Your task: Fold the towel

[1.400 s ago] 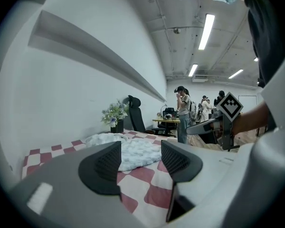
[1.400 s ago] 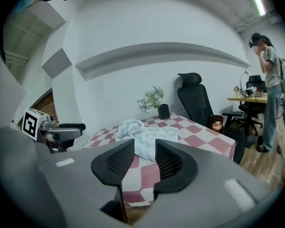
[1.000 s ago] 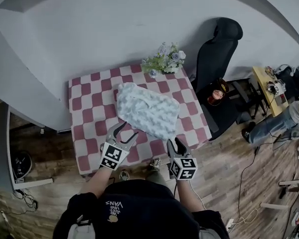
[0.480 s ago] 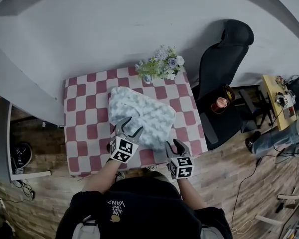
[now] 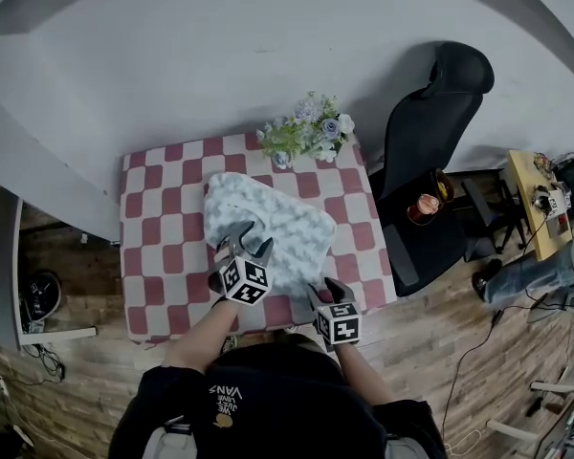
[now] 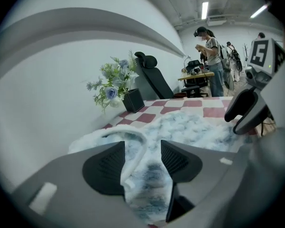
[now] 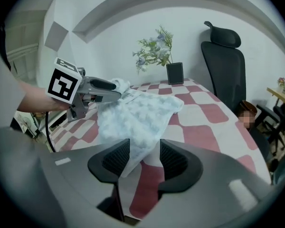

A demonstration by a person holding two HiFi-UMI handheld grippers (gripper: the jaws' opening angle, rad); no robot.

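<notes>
Pale fluffy towel [image 5: 273, 220] lies flat mid-table on the checked tablecloth [image 5: 163, 208], seemingly not yet folded. Left gripper [image 5: 250, 246] at its 7 o'clock edge and right gripper [image 5: 326, 292] at its 5 o'clock corner both straddle the hem with jaws apart. The right's jaws have just been opening.

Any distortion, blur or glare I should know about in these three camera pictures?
Head view: strong fisheye bows the wall and table; even light. Left gripper view: dark round border, ceiling lamp glares, nearest towel blurs. Right gripper view: same border, mosaic patch beside the chair.
</notes>
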